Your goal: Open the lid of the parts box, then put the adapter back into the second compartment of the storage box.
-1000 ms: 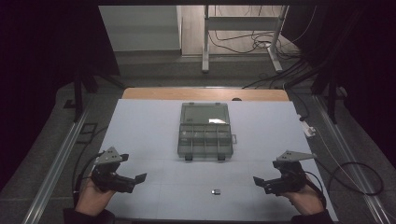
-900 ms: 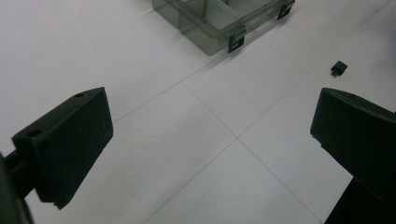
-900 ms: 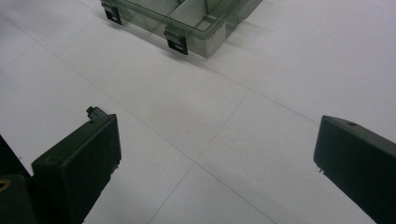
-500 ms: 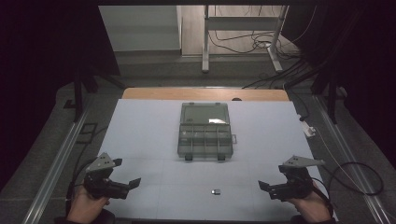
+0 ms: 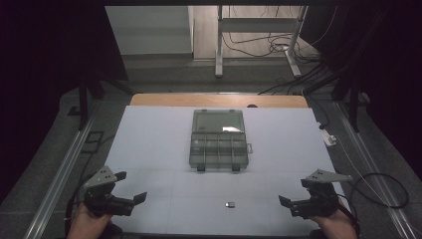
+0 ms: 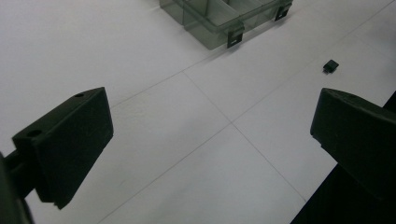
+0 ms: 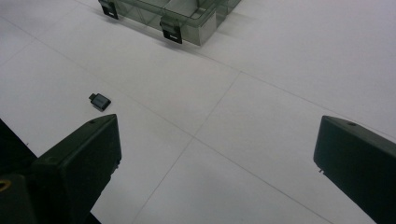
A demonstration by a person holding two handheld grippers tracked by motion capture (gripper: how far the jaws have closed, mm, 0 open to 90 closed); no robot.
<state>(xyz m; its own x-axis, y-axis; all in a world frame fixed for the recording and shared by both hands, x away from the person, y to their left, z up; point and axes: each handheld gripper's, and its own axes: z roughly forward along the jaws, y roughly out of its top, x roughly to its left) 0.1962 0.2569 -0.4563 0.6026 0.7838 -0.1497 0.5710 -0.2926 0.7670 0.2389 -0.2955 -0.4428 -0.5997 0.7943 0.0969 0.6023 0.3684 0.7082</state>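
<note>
White table (image 5: 149, 149): unlabelled organizer box (image 5: 219, 139), small black part (image 5: 229, 204), both grippers' jaws apart.

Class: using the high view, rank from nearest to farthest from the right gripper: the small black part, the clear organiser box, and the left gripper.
1. small black part, just to the right gripper's left.
2. clear organiser box, mid-table, ahead.
3. left gripper, opposite near corner.
</note>
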